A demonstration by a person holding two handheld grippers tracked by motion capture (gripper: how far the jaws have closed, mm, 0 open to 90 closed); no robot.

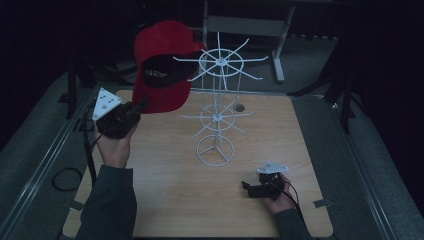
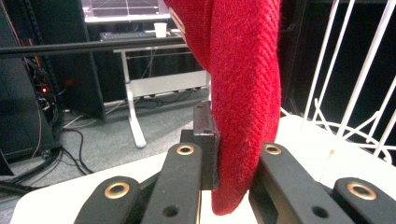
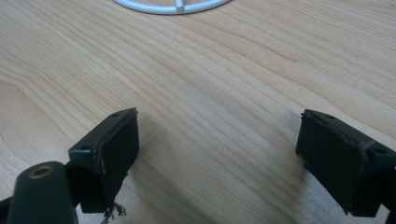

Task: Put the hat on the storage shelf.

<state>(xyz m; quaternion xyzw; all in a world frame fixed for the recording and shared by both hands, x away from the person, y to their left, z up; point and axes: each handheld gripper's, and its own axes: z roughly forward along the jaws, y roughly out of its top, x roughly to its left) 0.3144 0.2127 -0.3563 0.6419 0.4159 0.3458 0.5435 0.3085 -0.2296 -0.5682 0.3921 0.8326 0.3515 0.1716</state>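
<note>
Left gripper (image 1: 141, 105) is clamped on the red cap (image 1: 162, 65), with a fold of the fabric pinched between its jaws, so it's pretty clearly a firm hold. Seen from the left gripper view, the cap (image 2: 243, 93) hangs straight up and out ahead of the jaws as a thick, coarse-woven red cloth, with its lower edge drooping a bit below the pinch point. From the high view the cap is lifted off the table, tipped so its dark inside lining with some pale lettering is turned toward the camera; the lettering can't be read. Just ahead and to the gripper's right stands the white wire rack (image 1: 217, 107), and the cap's edge is seen right beside one of the upper prongs, though whether they touch can't be told. The rack's thin white bars (image 2: 355, 79) are also seen off to the right of the jaws. Right gripper (image 1: 246, 187) is held low over the wooden table (image 1: 165, 200), well apart from the cap, with its jaws spread wide and nothing between them; only bare wood grain (image 3: 219, 116) is seen there, plus the rack's ring base (image 3: 173, 5) farther ahead.
</note>
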